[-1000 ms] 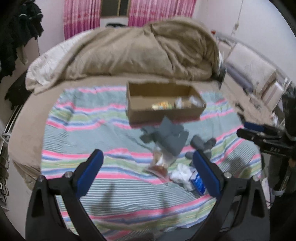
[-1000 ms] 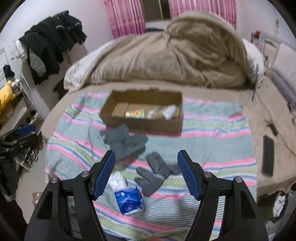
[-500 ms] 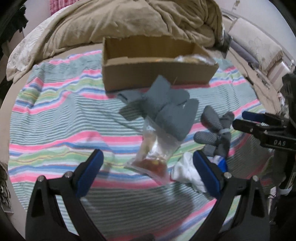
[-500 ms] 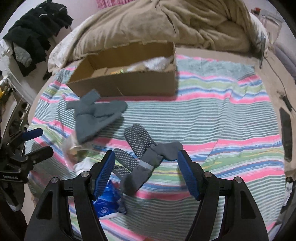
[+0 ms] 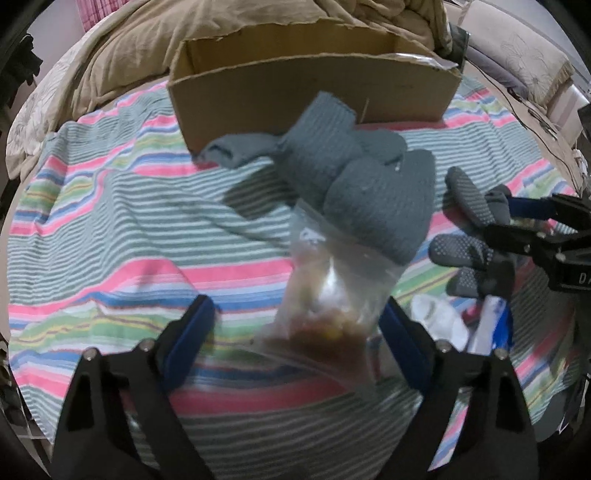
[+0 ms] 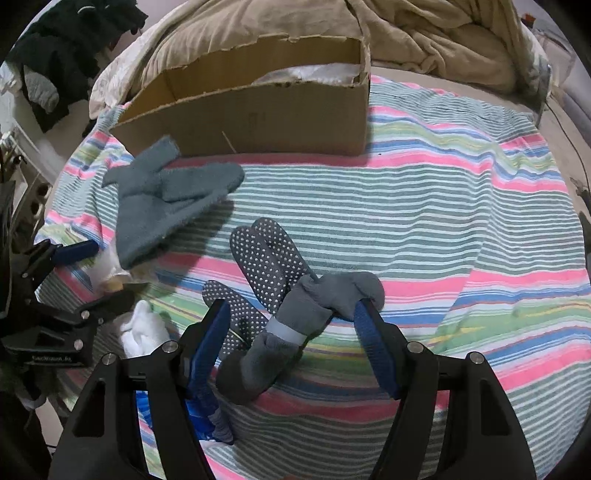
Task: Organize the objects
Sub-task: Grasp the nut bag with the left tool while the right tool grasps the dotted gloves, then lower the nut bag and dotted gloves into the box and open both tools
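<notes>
Striped bedspread (image 6: 424,206) covers the bed, pink, green and blue bands, with a rumpled tan duvet (image 6: 424,33) heaped at the far end. Cardboard box (image 6: 258,114) sits open-topped on the spread near the duvet; something white shows inside, and it is probably the collection point for the loose items. Teal knit mittens (image 5: 354,177) lie just in front of the box, one overlapping the top edge of a clear zip bag (image 5: 332,295) with brownish and yellow contents, not identifiable. Left gripper (image 5: 295,332) is spread wide, jaws either side of the bag's lower end, nothing clamped; the straddle suggests a pick lined up on the bag. Right gripper (image 6: 291,332) is likewise wide open, bracketing the cuffs of the grey grip-dot socks (image 6: 273,266), which lie bundled with dotted soles up; contact between jaws and fabric cannot be confirmed. White crumpled cloth (image 6: 144,328) and a blue packet (image 5: 495,328) lie close together between the two tools. The mitten resting on the bag may drag along if the bag is lifted.
</notes>
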Action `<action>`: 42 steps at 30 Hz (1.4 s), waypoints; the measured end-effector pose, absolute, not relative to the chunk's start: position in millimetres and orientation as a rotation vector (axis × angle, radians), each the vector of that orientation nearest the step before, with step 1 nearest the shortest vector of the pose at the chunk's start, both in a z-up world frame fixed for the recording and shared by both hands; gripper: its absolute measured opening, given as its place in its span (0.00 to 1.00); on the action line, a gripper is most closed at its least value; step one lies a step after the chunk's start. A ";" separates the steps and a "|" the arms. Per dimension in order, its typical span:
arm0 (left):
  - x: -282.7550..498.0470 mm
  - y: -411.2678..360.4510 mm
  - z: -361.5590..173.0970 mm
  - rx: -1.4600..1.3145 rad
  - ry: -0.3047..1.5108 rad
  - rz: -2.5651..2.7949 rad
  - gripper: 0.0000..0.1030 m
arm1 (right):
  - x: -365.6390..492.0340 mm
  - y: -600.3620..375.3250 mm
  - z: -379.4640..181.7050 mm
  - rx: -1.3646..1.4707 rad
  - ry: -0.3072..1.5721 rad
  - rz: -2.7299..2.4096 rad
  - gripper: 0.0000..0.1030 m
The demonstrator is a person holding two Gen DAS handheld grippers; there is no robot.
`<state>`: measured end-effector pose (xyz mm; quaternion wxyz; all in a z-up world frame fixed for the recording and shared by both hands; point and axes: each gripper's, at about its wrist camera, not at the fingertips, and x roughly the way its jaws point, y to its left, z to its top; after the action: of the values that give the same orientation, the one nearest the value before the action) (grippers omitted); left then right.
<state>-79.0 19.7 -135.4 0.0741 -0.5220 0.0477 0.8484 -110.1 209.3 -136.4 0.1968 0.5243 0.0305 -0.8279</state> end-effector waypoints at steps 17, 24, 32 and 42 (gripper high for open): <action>-69.3 19.3 -130.3 -1.438 0.127 2.595 0.57 | -100.5 201.8 -149.2 1.402 0.216 -2.307 0.30; -49.7 20.5 -110.0 -1.379 0.073 2.608 0.57 | -94.6 199.8 -128.1 1.325 0.218 -2.338 0.29; -44.7 7.8 -79.2 -1.301 0.007 2.659 0.57 | -95.8 211.0 -80.1 1.196 0.186 -2.423 0.29; -59.5 -22.9 -41.4 -1.190 -0.082 2.767 0.57 | -103.6 221.2 -39.3 1.080 0.138 -2.482 0.29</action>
<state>-59.5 -22.9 -41.4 0.0640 -0.3942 -0.0270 0.9164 -103.6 221.2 -39.3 0.2139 0.3891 0.0496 -0.8946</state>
